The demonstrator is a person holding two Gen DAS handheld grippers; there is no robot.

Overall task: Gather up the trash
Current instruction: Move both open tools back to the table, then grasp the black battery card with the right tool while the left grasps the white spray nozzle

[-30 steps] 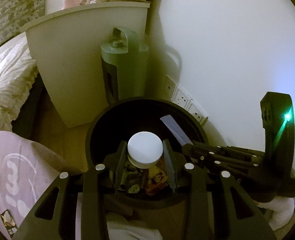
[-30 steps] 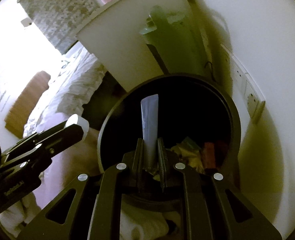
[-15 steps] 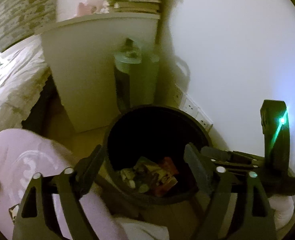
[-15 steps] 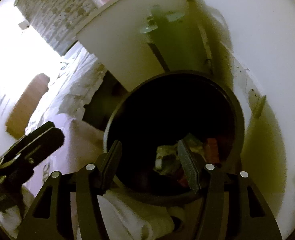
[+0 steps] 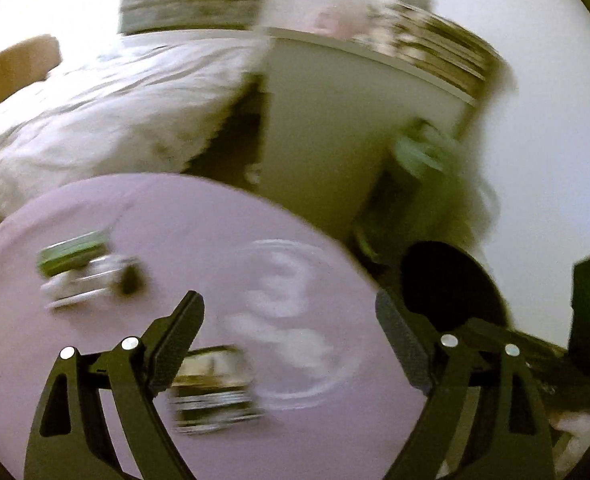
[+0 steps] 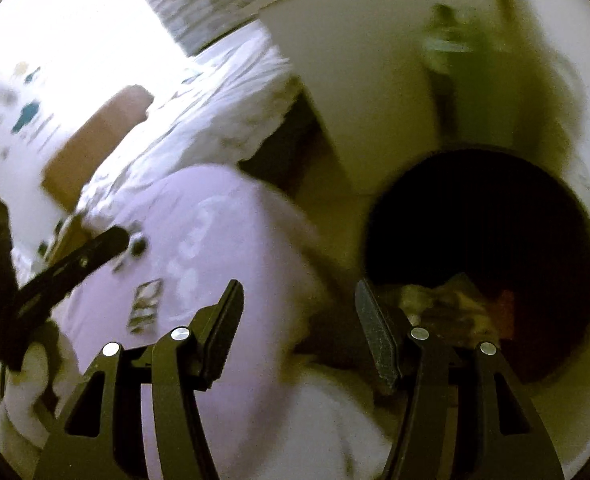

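My left gripper [image 5: 289, 304] is open and empty above a round pink surface [image 5: 175, 232]. On it lie blurred bits of trash: a green-and-white packet [image 5: 83, 276] to the left and a dark striped wrapper [image 5: 215, 392] near the left finger. The black bin [image 5: 451, 288] lies to the right. In the right wrist view my right gripper [image 6: 298, 290] is open and empty, between the pink surface [image 6: 223, 216] and the bin [image 6: 575, 216], which holds crumpled wrappers [image 6: 447, 300]. A small wrapper [image 6: 147, 308] lies on the pink surface, near the left gripper's finger [image 6: 95, 248].
A bed with white bedding [image 5: 95, 112] fills the back left. A white bedside cabinet [image 5: 335, 120] carries a stack of books [image 5: 435, 48]. A green appliance [image 5: 423, 152] stands between the cabinet and the white wall, behind the bin.
Both grippers opened, and the white-lidded item and the grey strip are gone from their jaws. Both then swung left, away from the bin, toward the pink surface.
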